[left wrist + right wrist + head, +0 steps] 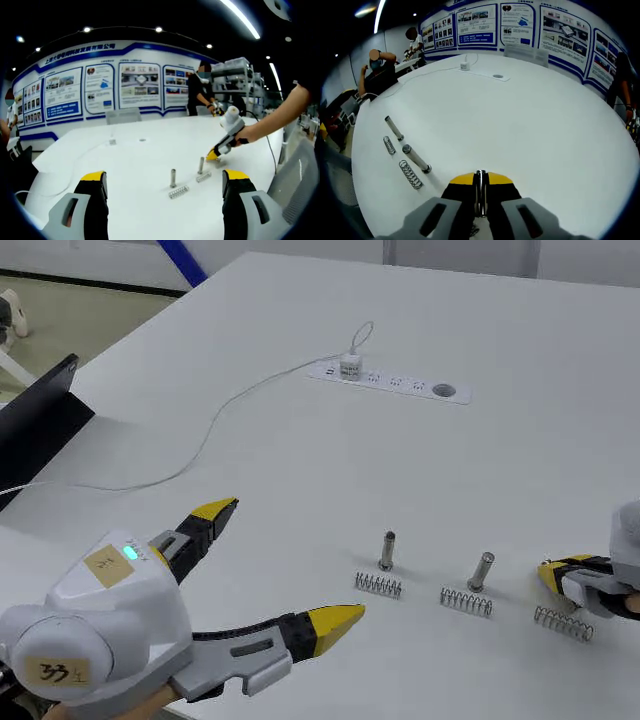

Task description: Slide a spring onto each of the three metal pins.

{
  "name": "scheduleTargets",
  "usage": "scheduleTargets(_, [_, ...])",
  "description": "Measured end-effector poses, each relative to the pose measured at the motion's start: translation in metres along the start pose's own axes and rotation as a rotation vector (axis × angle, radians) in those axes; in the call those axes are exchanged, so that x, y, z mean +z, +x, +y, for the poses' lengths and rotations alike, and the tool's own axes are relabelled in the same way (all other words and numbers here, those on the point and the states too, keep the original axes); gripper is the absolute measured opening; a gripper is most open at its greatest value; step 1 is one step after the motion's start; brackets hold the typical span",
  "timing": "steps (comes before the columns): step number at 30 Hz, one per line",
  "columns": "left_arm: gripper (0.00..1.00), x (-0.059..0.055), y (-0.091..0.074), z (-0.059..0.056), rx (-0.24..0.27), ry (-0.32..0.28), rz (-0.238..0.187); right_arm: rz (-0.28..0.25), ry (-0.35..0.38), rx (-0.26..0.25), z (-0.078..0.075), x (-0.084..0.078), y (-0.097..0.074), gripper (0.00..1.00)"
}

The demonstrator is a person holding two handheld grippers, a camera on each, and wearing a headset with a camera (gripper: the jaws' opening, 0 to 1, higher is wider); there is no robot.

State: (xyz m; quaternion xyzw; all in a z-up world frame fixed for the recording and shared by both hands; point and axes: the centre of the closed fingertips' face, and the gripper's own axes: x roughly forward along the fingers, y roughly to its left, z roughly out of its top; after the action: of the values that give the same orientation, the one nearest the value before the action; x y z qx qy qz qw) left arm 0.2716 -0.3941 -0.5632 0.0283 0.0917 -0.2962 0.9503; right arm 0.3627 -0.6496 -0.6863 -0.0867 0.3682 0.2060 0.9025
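Note:
Two metal pins stand upright on the white table, one (387, 550) left of the other (482, 571). A spring (378, 585) lies before the first, another spring (466, 602) before the second, and a third spring (563, 623) farther right. My left gripper (275, 565) hovers open at the lower left, with nothing between its jaws; its own view shows both pins (173, 178) (201, 165) ahead. My right gripper (556, 574) sits low beside the third spring, and its jaws (480, 177) are shut on a thin metal pin (480, 195).
A white power strip (390, 382) with a plugged charger lies at the back, and its cable (215, 425) trails left across the table. A dark tablet (35, 420) sits at the left edge. People stand beyond the table in the gripper views.

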Motion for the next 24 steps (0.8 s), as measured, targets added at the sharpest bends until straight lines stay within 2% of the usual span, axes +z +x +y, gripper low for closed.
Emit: scheduleTargets(24, [0.97,-0.004,0.001,0.000,0.001,0.016,0.018,-0.067,-0.008,-0.008,-0.001,0.011,-0.017,0.07])
